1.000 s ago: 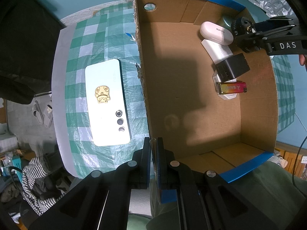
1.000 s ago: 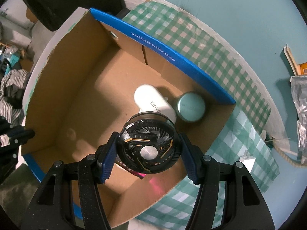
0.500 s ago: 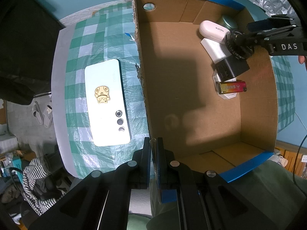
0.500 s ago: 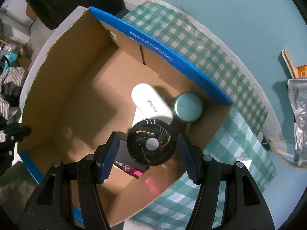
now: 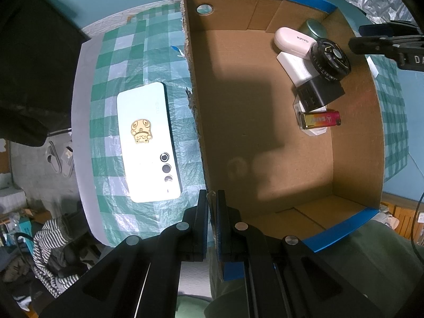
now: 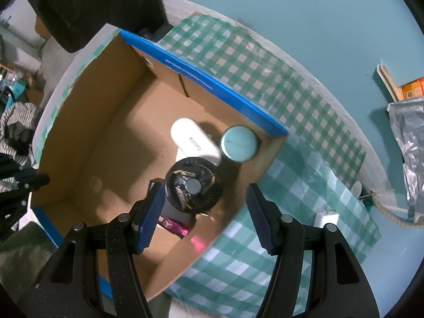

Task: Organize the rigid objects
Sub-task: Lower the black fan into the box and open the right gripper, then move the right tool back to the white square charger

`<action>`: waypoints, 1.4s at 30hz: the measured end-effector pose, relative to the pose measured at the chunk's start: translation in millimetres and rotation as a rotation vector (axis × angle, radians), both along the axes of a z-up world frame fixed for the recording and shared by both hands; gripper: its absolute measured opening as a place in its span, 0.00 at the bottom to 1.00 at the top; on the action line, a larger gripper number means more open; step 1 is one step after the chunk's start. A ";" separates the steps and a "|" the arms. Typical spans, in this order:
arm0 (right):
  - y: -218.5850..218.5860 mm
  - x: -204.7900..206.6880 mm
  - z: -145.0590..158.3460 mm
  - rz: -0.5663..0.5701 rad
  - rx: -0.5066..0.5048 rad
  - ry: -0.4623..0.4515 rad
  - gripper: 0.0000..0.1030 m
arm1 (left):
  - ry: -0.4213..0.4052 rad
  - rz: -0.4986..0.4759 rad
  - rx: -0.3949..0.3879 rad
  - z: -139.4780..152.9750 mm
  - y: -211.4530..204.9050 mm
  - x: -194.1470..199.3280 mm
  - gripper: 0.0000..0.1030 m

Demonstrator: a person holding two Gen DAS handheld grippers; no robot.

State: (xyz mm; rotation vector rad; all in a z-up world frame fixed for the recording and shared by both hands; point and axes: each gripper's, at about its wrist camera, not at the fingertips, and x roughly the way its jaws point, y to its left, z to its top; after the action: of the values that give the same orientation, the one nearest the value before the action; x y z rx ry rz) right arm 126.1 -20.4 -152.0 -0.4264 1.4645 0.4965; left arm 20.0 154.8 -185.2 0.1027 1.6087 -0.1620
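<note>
We see first the green checked cloth that covers the table, and on it stands the open cardboard box with blue tape on its edges. The left gripper is closed on the near wall of this box: one finger is outside the wall and one inside, with the cardboard pinched between them. To the left of the box, flat on the cloth and apart from the wall, lies a pale phone with its back up and a gold sticker on it.

Inside the box, all things are gathered at the far right corner. The white case with printed letters lies near the teal round tin, which stands in the very corner. Under the case we see a flat white block, and next to it a black cube charger. The black round fan rests on top of these things, face up, touching the white case. Nearer to us lies the small battery, yellow and red.

The right gripper hangs above the fan with its jaws wide apart and nothing between them; the left finger seems just beside the fan, but we cannot be sure whether it touches.
</note>
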 end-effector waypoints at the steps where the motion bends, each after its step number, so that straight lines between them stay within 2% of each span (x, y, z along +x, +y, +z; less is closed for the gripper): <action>1: -2.1 -0.2 1.5 -0.003 0.001 -0.002 0.61 | 0.000 -0.001 0.000 0.4 0.4 -0.5 0.03; 11: -34.7 -0.3 14.8 -0.031 -0.005 -0.030 0.61 | -0.001 0.000 0.001 1.0 0.7 -0.8 0.03; 22: -117.6 16.0 3.3 -0.169 0.002 -0.003 0.61 | -0.002 0.000 0.004 1.9 1.4 -1.1 0.03; 28: -174.2 31.2 -21.2 -0.251 -0.016 0.014 0.61 | -0.003 -0.001 0.007 2.6 2.1 -1.2 0.03; 34: -220.4 44.1 -58.7 -0.312 -0.050 0.060 0.61 | -0.006 -0.015 0.018 2.9 0.3 -2.1 0.03; 37: -228.6 45.7 -74.3 -0.301 -0.066 0.081 0.61 | -0.005 -0.019 0.022 3.2 0.5 -2.7 0.03; 42: -233.4 44.0 -94.9 -0.245 -0.132 0.064 0.61 | -0.008 -0.014 0.033 3.1 -2.4 -3.5 0.03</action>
State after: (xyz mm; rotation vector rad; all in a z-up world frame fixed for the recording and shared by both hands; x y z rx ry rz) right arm 170.1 -253.8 -246.9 -0.3309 1.5925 0.2202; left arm 16.5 152.4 -182.1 0.1401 1.6030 -0.1458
